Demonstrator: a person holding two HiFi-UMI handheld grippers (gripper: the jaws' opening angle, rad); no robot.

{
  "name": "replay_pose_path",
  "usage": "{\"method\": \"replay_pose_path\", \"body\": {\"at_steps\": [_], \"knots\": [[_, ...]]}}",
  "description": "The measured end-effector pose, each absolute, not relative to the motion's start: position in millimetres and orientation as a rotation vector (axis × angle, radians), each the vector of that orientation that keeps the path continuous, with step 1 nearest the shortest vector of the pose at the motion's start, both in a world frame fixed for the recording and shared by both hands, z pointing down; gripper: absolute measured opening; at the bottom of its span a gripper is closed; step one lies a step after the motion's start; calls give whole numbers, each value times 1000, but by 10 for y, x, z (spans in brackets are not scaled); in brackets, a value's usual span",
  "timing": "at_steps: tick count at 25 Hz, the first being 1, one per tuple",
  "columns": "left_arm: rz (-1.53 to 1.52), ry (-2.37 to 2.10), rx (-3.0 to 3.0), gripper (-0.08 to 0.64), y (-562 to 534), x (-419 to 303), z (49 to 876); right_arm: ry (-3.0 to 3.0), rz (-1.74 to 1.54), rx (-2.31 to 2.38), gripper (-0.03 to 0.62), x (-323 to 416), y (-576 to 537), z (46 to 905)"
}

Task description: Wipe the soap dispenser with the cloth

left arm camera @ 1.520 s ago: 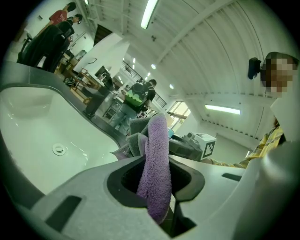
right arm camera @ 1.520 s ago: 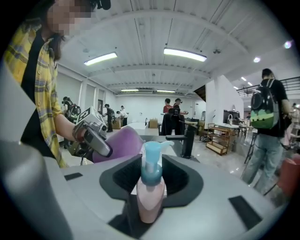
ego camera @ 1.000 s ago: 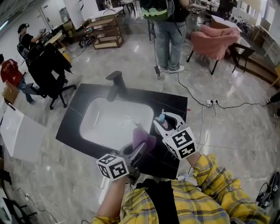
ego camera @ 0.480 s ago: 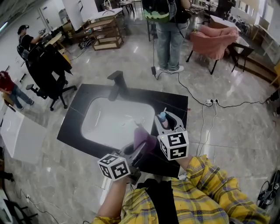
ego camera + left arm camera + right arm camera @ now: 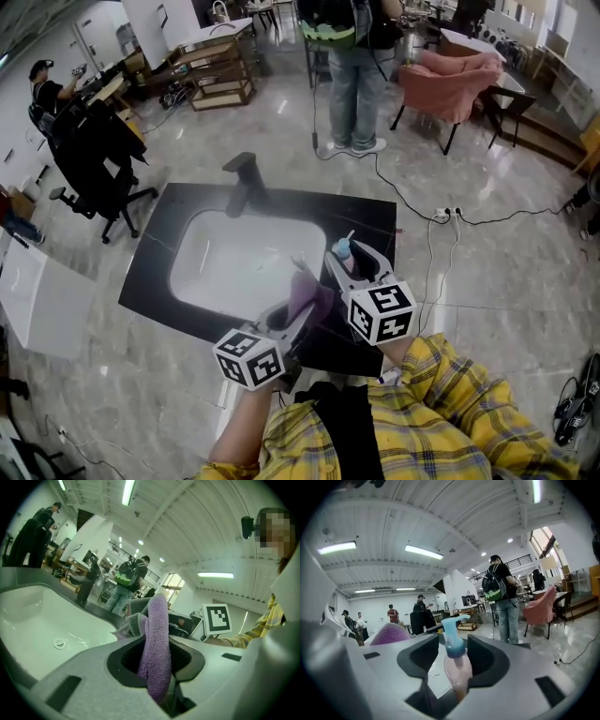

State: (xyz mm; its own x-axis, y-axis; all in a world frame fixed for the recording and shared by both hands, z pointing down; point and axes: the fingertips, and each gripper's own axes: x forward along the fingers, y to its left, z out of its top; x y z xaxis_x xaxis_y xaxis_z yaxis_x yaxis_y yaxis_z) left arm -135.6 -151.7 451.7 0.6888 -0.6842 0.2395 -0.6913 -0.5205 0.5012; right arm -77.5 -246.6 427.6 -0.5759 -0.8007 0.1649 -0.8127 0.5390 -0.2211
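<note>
The soap dispenser (image 5: pixel 345 251), a clear pinkish bottle with a blue pump (image 5: pixel 453 641), stands between the jaws of my right gripper (image 5: pixel 354 264) over the black counter at the sink's right. Those jaws have just been opening; in the right gripper view (image 5: pixel 455 656) a gap shows on each side of the bottle. My left gripper (image 5: pixel 294 321) is shut on a folded purple cloth (image 5: pixel 157 644), which sticks up from the jaws. In the head view the cloth (image 5: pixel 307 294) lies just left of the dispenser, close to it; whether they touch I cannot tell.
A white sink basin (image 5: pixel 202 246) is set in the black counter (image 5: pixel 370 217), with a dark faucet (image 5: pixel 242 180) at its far edge. A person (image 5: pixel 352 75) stands beyond the counter; cables (image 5: pixel 441 217), a black office chair (image 5: pixel 94 150) and a pink chair (image 5: pixel 450 80) are on the floor around.
The right gripper has rolled, its marker cube showing a different face, while staying in place with the dispenser between its jaws. The left gripper rolled slightly with the cloth.
</note>
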Motion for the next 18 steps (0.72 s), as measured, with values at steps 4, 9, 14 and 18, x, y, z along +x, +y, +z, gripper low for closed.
{"method": "replay_pose_path", "body": {"at_steps": [4, 9, 14, 18], "knots": [[143, -1084, 2466, 80, -1541, -1198, 4465, -2830, 330, 1423, 176, -571, -2274, 4104], [379, -1094, 2654, 80, -1581, -946, 4370, -2840, 353, 1571, 176, -166, -2197, 3996], [559, -1012, 2717, 80, -1607, -704, 4421, -2770, 378, 1654, 176, 115, -2161, 4029], [602, -928, 2687, 80, -1617, -565, 4524, -2741, 395, 1692, 176, 266, -2096, 4058]]}}
